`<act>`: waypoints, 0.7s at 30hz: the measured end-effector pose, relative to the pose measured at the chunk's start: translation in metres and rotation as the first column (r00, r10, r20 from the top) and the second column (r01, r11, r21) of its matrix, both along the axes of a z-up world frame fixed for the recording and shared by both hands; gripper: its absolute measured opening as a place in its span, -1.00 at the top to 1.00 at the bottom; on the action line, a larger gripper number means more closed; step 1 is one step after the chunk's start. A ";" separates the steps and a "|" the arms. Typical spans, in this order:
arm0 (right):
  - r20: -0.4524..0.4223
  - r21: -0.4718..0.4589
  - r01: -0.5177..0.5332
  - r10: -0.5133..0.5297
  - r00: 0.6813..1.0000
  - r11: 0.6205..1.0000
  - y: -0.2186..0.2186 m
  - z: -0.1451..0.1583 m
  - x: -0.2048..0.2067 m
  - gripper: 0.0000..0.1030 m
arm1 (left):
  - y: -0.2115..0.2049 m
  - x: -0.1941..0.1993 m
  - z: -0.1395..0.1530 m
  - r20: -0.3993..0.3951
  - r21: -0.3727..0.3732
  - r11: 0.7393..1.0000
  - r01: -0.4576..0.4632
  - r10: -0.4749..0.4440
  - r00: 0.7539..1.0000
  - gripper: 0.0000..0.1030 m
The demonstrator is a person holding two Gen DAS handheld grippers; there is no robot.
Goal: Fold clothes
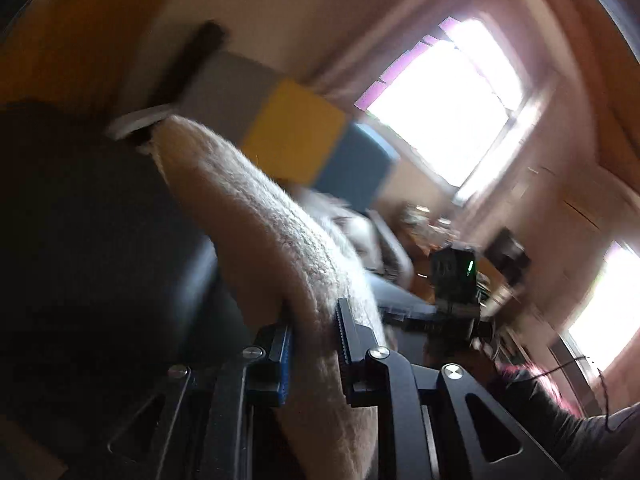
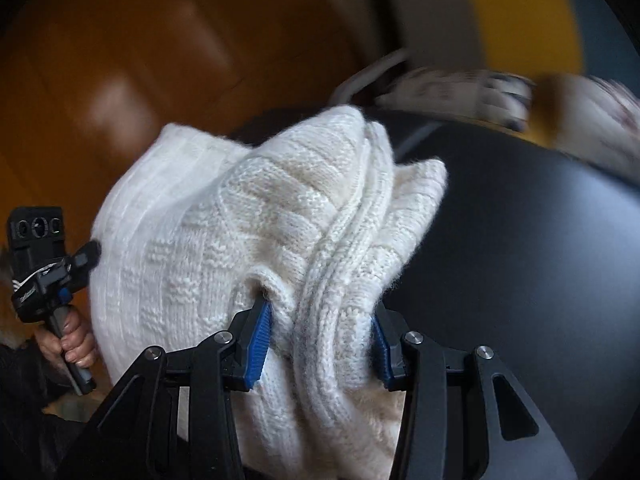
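Sweater (image 2: 248,232), white and knitted, hangs bunched above the dark tabletop (image 2: 520,240). Right tongs (image 2: 320,340) are clamped on a thick fold of it; left tongs (image 1: 314,344) are clamped on another part, beside the orange wall (image 2: 120,60).

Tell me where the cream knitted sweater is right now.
The cream knitted sweater is lifted above the dark table, bunched between both grippers: the right gripper clamps it at the bottom centre of its view, and the left gripper pinches another fold.
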State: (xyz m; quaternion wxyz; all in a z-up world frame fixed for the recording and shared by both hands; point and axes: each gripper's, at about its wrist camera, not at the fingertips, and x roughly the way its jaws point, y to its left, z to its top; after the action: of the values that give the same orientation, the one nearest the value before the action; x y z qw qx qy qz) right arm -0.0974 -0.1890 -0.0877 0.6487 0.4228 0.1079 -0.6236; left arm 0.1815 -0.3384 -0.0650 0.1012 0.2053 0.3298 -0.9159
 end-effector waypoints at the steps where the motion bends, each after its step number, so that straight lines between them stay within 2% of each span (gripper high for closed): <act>1: -0.015 0.027 -0.027 0.028 0.999 0.999 -0.021 -0.005 0.004 0.11 | -0.008 0.006 -0.011 0.037 0.018 0.999 -0.044 0.043 0.998 0.65; 4: -0.055 0.110 -0.105 0.111 0.992 0.988 -0.082 -0.021 0.014 0.11 | -0.028 0.019 -0.052 0.151 0.093 0.984 -0.151 0.136 0.979 0.65; 6: -0.039 0.123 -0.121 0.126 0.991 0.985 -0.106 -0.028 0.014 0.11 | -0.038 0.029 -0.070 0.162 0.165 0.968 -0.191 0.164 0.973 0.65; 7: -0.032 0.129 -0.129 0.134 0.990 0.983 -0.116 -0.032 0.013 0.11 | -0.039 0.032 -0.074 0.166 0.178 0.962 -0.207 0.178 0.970 0.65; 10: -0.055 0.157 -0.162 0.172 0.983 0.974 -0.113 -0.040 0.020 0.09 | -0.033 0.031 -0.074 0.187 0.141 0.968 -0.207 0.179 0.966 0.65; 12: -0.064 0.158 -0.136 0.148 0.987 0.978 -0.114 -0.038 0.012 -0.08 | -0.031 0.030 -0.074 0.198 0.146 0.968 -0.202 0.172 0.965 0.62; 14: -0.074 0.159 -0.110 0.123 0.990 0.981 -0.115 -0.036 0.005 -0.55 | -0.029 0.034 -0.077 0.213 0.144 0.967 -0.209 0.176 0.961 0.62; 19: -0.101 0.157 -0.044 0.060 0.993 0.987 -0.117 -0.029 -0.012 -0.58 | -0.025 0.068 -0.064 0.226 0.073 0.967 -0.246 0.224 0.948 0.65; 21: -0.150 0.119 -0.063 0.080 0.985 0.991 -0.102 -0.009 -0.006 -0.58 | -0.027 0.079 -0.060 0.206 0.033 0.966 -0.257 0.245 0.947 0.65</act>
State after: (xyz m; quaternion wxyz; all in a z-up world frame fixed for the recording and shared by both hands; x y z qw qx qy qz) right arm -0.1031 -0.2914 -0.0967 0.6353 0.4053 0.2082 -0.6236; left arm 0.2607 -0.3654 -0.1247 0.2435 0.2556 0.3685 -0.8600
